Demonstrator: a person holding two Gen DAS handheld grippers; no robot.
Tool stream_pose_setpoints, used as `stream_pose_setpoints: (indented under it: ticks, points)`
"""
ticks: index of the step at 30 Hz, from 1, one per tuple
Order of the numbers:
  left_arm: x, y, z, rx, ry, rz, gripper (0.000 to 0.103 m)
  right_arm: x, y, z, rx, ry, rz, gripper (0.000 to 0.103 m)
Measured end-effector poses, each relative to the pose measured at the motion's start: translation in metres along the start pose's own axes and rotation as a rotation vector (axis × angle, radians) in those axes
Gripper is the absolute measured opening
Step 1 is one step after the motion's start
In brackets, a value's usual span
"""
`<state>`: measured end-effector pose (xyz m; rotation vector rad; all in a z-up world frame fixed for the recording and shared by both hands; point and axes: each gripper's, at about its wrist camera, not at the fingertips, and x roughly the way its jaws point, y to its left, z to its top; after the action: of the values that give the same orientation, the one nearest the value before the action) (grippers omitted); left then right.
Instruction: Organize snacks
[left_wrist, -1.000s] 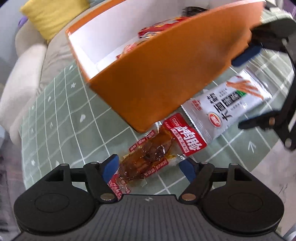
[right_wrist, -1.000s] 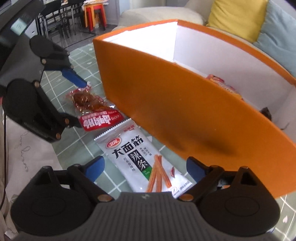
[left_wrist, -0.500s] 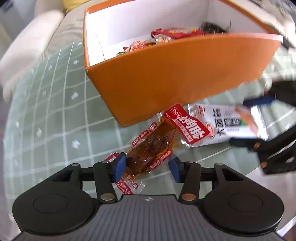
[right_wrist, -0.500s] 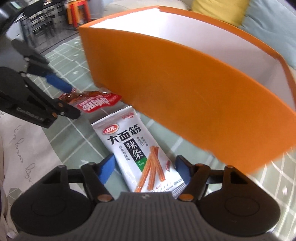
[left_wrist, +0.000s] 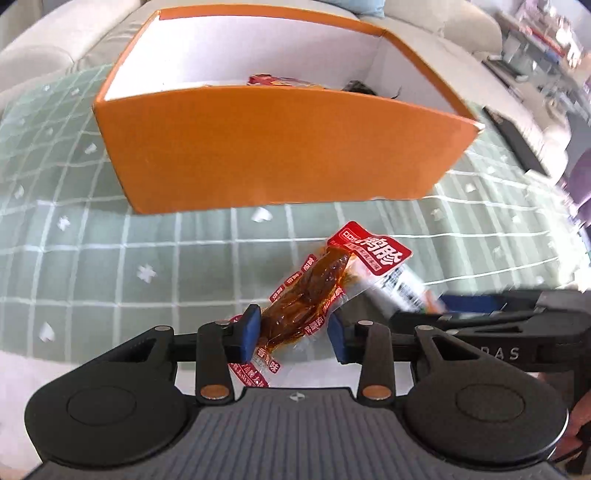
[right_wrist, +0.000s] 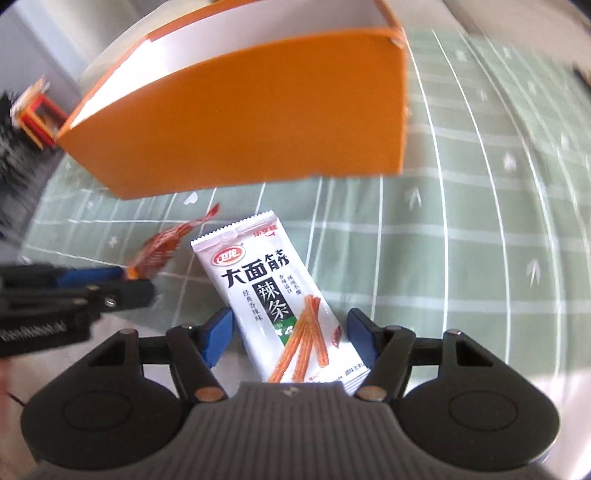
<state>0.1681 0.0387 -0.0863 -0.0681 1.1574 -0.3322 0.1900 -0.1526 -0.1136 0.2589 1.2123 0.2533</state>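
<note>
— On the green checked cloth (left_wrist: 110, 258), what snacks are out?

— Two packets. One is a clear pouch (left_wrist: 314, 288) with red printed edges and a red label at its far end, holding a glossy brown piece of meat. It sits between the blue pads of the left gripper (left_wrist: 293, 334). The other is a white packet (right_wrist: 280, 295) with bold black characters, a red oval logo, a green patch and a picture of orange sticks. It sits between the pads of the right gripper (right_wrist: 288, 334).

— Are the jaws gripping them?

— Both pairs are closing. On the left, the pads press the pouch's sides, and the pouch angles up away from the cloth, so it is held. On the right, the packet's lower edge reaches the right pad, but I cannot tell whether the left pad touches it yet.

— Where do the two lie relative to each other?

— Just beside each other. From the left wrist view the white packet (left_wrist: 402, 291) shows blurred behind the pouch's label; from the right wrist view the pouch (right_wrist: 162, 247) is a red blur left of the packet, with the left gripper (right_wrist: 110, 280) near it.

— And the container?

— One orange box (left_wrist: 280, 147), white inside, open-topped, standing on the cloth beyond both packets. Over its near wall I see a red wrapper (left_wrist: 280, 80) and something dark (left_wrist: 360, 86) at the right corner. How many snacks are inside I cannot tell.

— Anything around?

— A pale sofa (left_wrist: 44, 48) behind the box.
</note>
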Motion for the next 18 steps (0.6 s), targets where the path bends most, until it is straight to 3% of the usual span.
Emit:
stream_pose_setpoints:
  ticks: [3, 6, 11, 12, 13, 15, 18]
  points:
    - [-0.004, 0.006, 0.0, -0.074, 0.014, -0.071, 0.04, -0.007, -0.014, -0.009, 0.1, 0.026, 0.075, 0.061]
    - [-0.009, 0.011, 0.001, -0.143, 0.024, -0.134, 0.038, -0.009, -0.018, -0.015, 0.132, 0.022, 0.096, 0.06]
    - [-0.011, 0.013, 0.002, -0.157, 0.032, -0.109, 0.031, -0.006, 0.004, -0.016, -0.06, -0.005, -0.014, 0.064]
    - [-0.01, 0.016, 0.002, -0.167, 0.034, -0.093, 0.021, -0.005, 0.008, -0.018, -0.092, -0.003, -0.01, 0.065]
    - [-0.008, 0.019, 0.002, -0.174, 0.037, -0.074, 0.018, -0.005, 0.009, -0.019, -0.111, -0.001, -0.002, 0.066]
    - [-0.006, 0.025, 0.002, -0.178, 0.038, -0.045, 0.017, -0.004, 0.014, -0.021, -0.142, -0.004, 0.006, 0.067]
    - [-0.002, 0.03, 0.001, -0.18, 0.048, -0.068, 0.017, -0.007, 0.017, -0.025, -0.213, -0.015, 0.003, 0.068]
